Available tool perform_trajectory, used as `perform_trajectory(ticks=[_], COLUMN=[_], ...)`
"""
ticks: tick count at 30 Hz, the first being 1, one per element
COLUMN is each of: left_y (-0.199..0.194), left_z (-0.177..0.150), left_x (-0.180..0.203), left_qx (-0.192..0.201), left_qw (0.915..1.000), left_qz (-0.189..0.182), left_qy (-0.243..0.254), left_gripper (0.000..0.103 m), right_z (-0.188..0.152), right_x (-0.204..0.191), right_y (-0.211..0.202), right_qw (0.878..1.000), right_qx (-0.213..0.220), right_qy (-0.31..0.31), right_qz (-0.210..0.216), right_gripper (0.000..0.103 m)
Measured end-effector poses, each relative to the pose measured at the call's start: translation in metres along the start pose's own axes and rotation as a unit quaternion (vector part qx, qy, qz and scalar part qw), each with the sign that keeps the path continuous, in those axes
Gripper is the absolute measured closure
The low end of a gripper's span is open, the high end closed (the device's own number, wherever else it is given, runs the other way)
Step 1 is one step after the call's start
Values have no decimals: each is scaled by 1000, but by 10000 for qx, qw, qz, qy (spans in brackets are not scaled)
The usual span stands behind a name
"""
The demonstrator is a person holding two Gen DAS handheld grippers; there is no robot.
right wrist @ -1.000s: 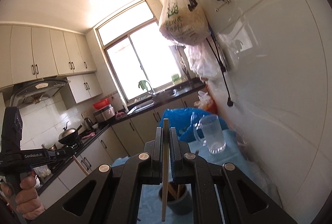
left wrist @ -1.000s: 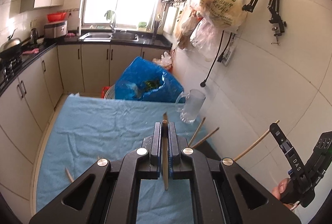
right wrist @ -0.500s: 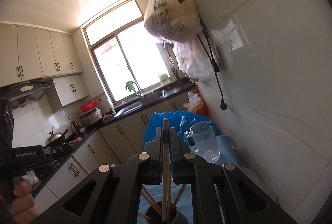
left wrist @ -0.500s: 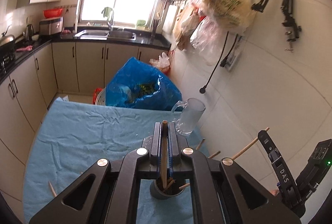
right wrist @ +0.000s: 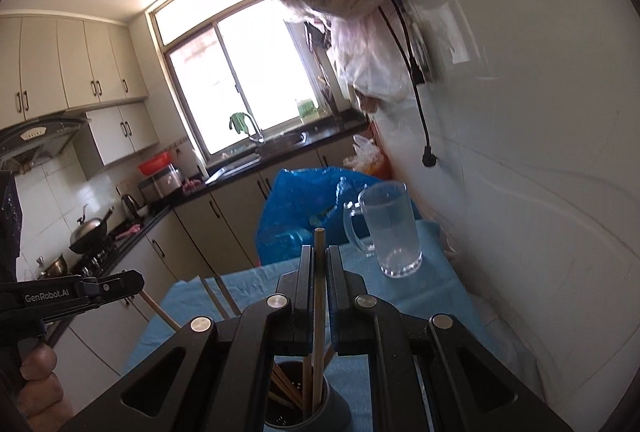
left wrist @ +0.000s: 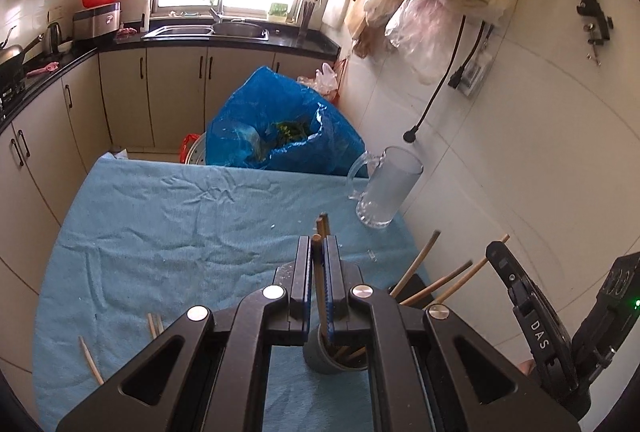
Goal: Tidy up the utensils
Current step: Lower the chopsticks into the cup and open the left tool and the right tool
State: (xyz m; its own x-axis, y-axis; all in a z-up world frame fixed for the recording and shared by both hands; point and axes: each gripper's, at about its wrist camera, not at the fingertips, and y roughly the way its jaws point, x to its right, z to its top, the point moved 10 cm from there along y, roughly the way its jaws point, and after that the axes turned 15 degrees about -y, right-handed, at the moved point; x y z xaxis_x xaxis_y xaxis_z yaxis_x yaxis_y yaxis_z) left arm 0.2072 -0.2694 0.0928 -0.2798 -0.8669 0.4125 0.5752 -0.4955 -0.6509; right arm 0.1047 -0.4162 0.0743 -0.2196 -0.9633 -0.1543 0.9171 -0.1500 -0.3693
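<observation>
I have each hand-held gripper, left (left wrist: 319, 272) and right (right wrist: 319, 280), clamped on a chopstick (left wrist: 320, 296) over the holder cup (right wrist: 320, 408), which already has several, while stray chopsticks (left wrist: 154, 324) wait on the desk (left wrist: 180, 232)

Your left gripper (left wrist: 318, 264): jaws clamped, pitched downward. Your right gripper (right wrist: 319, 272): jaws clamped, pitched slightly downward.
</observation>
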Motion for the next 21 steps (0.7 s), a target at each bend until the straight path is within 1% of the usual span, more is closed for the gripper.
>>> perform_trajectory(ticks=[13, 21], left_y=[30, 36], left_z=[-16, -18], left_x=[-17, -20], left_qx=[-218, -243], left_qw=[9995, 9992], left_qz=[225, 310], left_qy=[-11, -14], left_gripper=[96, 95], right_z=[-17, -23], right_x=[4, 5], right_y=[18, 22], right_qw=[9997, 9993], right_qx=[-251, -348], right_qy=[58, 96], right_qz=[-21, 18], right_gripper=[96, 96])
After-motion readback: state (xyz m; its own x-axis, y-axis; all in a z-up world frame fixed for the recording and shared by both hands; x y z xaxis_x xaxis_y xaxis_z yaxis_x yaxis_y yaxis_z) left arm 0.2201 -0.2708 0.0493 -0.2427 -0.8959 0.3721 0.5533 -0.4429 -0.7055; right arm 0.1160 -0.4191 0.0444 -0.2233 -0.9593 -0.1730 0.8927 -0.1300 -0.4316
